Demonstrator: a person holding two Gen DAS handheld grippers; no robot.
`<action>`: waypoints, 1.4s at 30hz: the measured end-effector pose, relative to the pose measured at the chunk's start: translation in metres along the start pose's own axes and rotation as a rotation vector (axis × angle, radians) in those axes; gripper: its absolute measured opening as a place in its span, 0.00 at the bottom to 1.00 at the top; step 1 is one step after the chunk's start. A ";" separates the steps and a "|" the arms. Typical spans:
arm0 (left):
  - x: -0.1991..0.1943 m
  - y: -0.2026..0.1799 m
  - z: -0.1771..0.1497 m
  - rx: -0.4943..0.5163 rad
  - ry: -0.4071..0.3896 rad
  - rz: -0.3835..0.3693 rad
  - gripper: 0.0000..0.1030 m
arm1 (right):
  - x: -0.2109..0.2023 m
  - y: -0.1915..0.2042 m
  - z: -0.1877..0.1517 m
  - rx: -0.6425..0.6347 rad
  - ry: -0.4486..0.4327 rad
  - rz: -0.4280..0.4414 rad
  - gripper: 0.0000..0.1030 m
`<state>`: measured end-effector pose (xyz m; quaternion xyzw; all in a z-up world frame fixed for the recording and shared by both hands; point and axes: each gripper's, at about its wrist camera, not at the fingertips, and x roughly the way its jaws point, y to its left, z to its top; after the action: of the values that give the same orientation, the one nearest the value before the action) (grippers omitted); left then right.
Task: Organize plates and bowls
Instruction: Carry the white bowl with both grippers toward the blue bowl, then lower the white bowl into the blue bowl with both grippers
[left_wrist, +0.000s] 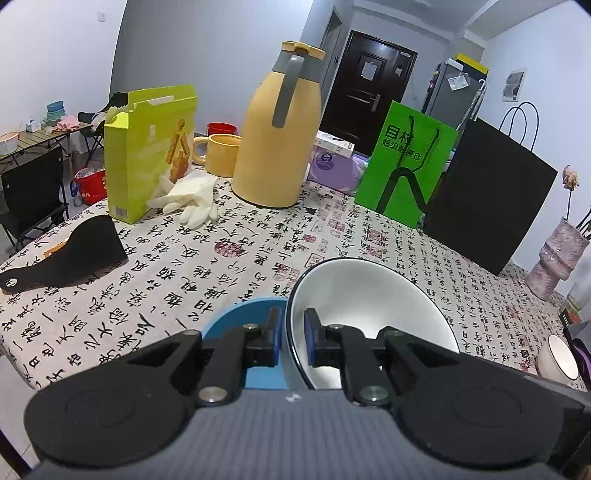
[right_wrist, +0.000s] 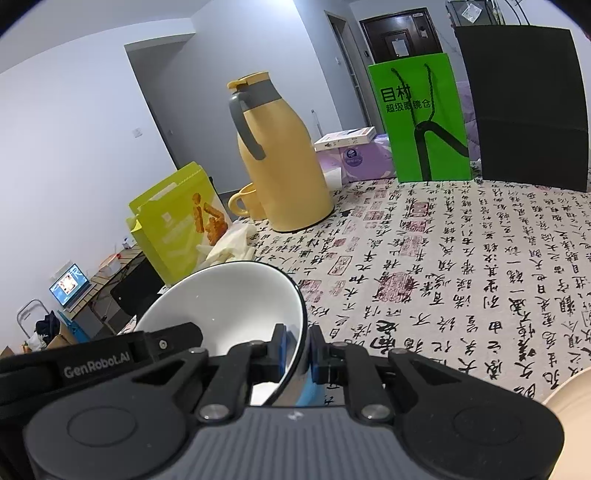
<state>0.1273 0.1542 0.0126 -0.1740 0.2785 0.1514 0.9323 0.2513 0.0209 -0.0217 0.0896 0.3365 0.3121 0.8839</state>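
Two grippers are clamping the same white bowl (left_wrist: 369, 295) from opposite sides: the left gripper (left_wrist: 291, 338) is pinching the rim on its side, one pad inside and one outside, and the right gripper (right_wrist: 306, 350) is doing the same on the far rim, both closed tight on the thin wall. Bowl is sitting tilted, just above a blue plate (left_wrist: 243, 321) near the front edge of the table (left_wrist: 369, 229); I cannot tell whether it is touching the plate. My read is that the bowl is being lowered onto or next to the plate for stacking. To do it well: keep both hands level with each other so the bowl is not twisting between the pads, come down slowly, centre it over the plate, and let go only once the base is resting flat. Glazed ceramic is slick and the grip is only on the edge, so slipping is the risk. Bowl is deep, round, glossy white inside with a thin dark rim line. Plate is flat, matte-looking blue, round. Tablecloth is soft fabric printed with black characters and red stamps. Behind are standing a smooth yellow jug (left_wrist: 277, 133) with a grey handle, a yellow mug (left_wrist: 218, 153), a green paper bag (left_wrist: 406, 155), a black paper bag (left_wrist: 491, 199) and a cardboard snack box (left_wrist: 147, 151).
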 end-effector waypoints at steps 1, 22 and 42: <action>0.001 0.002 0.000 -0.002 0.001 0.001 0.13 | 0.002 0.001 0.000 -0.002 0.003 0.001 0.12; 0.011 0.035 -0.011 -0.038 0.042 0.035 0.13 | 0.030 0.024 -0.014 -0.085 0.074 0.012 0.12; 0.028 0.040 -0.022 0.023 0.077 0.066 0.13 | 0.047 0.030 -0.024 -0.146 0.113 -0.017 0.12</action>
<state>0.1238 0.1857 -0.0303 -0.1600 0.3215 0.1719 0.9173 0.2482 0.0719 -0.0541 0.0043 0.3629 0.3328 0.8704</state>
